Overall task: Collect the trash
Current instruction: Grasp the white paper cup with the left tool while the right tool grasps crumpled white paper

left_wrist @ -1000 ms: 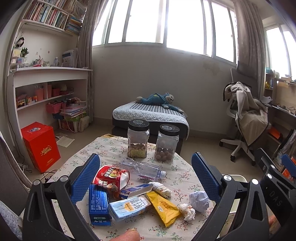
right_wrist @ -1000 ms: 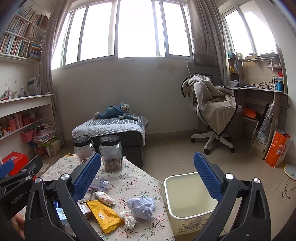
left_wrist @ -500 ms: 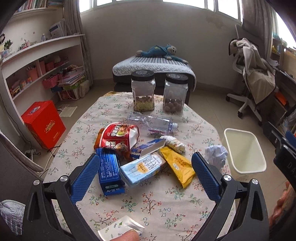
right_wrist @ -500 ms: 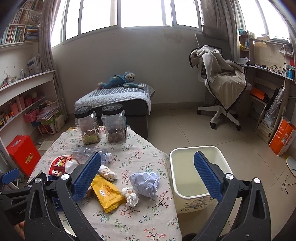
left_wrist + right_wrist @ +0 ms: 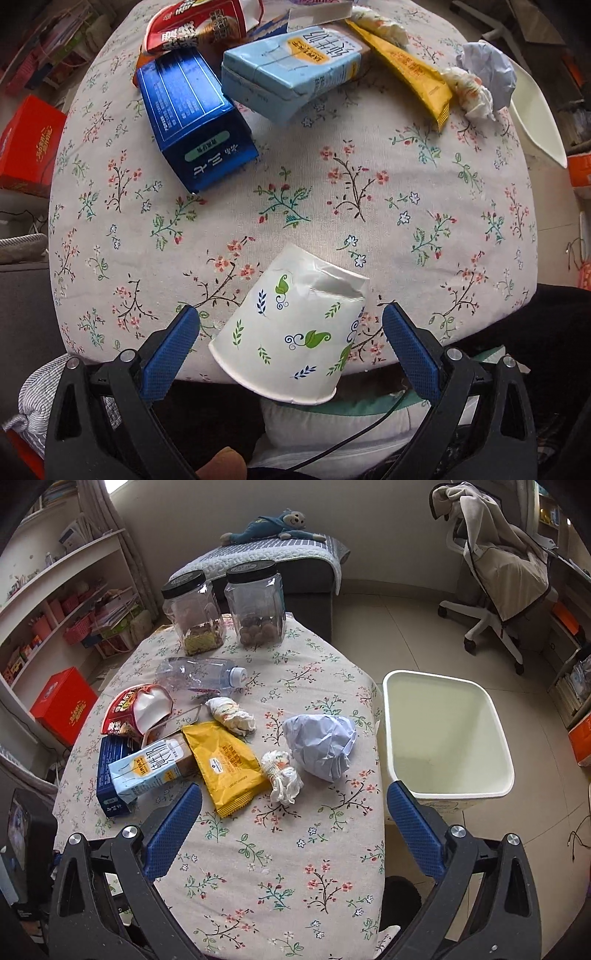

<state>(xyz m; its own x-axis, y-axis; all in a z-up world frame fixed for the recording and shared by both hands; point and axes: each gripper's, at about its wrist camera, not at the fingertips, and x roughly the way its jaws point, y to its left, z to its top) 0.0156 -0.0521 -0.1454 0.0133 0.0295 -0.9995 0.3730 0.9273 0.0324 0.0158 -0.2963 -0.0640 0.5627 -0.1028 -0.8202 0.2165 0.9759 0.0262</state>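
A round table draped in a floral-print cloth (image 5: pixel 280 849) filled both views, scattered with rubbish. In the left wrist view, the left gripper (image 5: pixel 291 341) hung with its blue-padded jaws spread wide, on either side of a crumpled white paper cup printed with green leaves (image 5: pixel 295 328); the cup lay on its side at the table's near edge, at 6 o'clock, rim towards the camera, and neither pad touched it. In the right wrist view, the right gripper (image 5: pixel 293 829) was likewise wide apart and holding nothing, hovering above bare cloth.

The white rectangular plastic bin (image 5: pixel 448 738) stood on the floor at 3 o'clock of the table, and what could be seen of its inside looked empty, so the collecting seemed barely begun. Still on the cloth were:
- a ball of crumpled pale blue paper (image 5: pixel 321 746) nearest the bin
- two wadded white tissues (image 5: pixel 282 775)
- a yellow foil wrapper (image 5: pixel 227 764)
- a pale blue drink carton (image 5: pixel 147 768)
- a dark blue box (image 5: pixel 194 118)
- a torn red snack bag (image 5: pixel 135 709)
- a squashed clear plastic bottle (image 5: pixel 201 674)

At 12 o'clock stood two clear jars with black lids (image 5: pixel 255 605) (holding food, likely not rubbish)

Judging by the pose, the cup was the first piece to be picked up
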